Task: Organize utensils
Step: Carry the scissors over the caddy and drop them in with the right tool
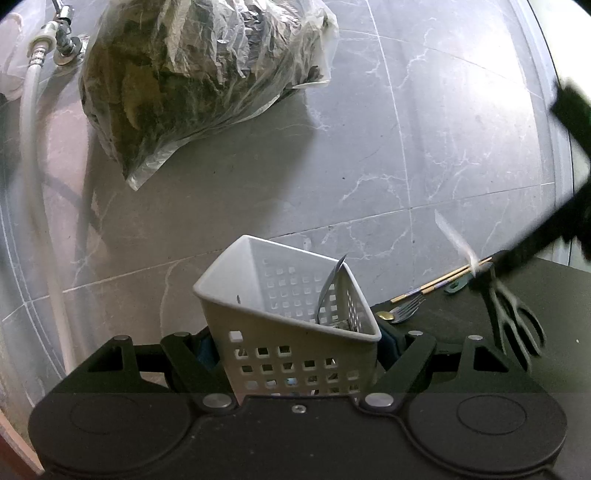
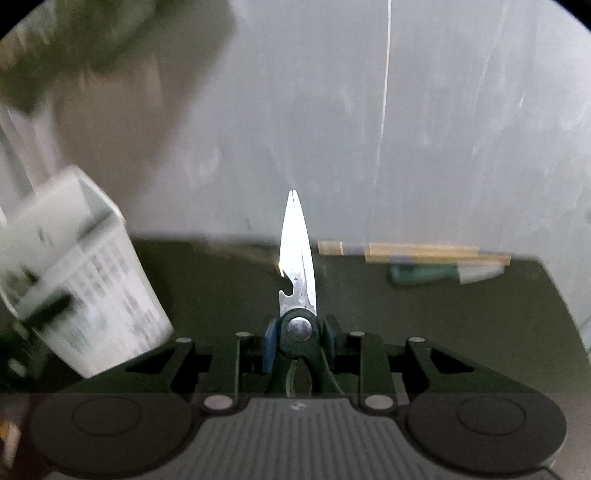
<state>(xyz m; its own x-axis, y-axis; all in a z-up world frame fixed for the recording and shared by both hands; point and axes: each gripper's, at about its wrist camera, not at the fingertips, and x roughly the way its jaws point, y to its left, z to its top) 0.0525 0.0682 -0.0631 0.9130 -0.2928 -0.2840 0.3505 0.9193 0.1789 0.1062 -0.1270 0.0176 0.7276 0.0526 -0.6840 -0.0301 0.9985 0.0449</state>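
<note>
My left gripper (image 1: 297,347) is shut on the lower part of a white perforated basket (image 1: 280,295), which tilts away from the camera; a metal utensil (image 1: 330,291) leans inside it. My right gripper (image 2: 299,332) is shut on a pair of scissors (image 2: 297,258) at the pivot, blades closed and pointing forward, above the black table (image 2: 480,332). In the left wrist view the scissors (image 1: 513,317) hang blurred at the right, handles down. On the table lie a fork (image 1: 406,310), a gold spoon (image 1: 386,315), chopsticks (image 2: 417,251) and a green-handled utensil (image 2: 424,275).
A clear plastic bag of dark leaves (image 1: 199,74) lies on the grey marble tiles (image 1: 369,166) beyond the table. A white hose (image 1: 33,147) runs down from a tap (image 1: 62,33) at the far left. The basket (image 2: 92,280) appears blurred at the right wrist view's left.
</note>
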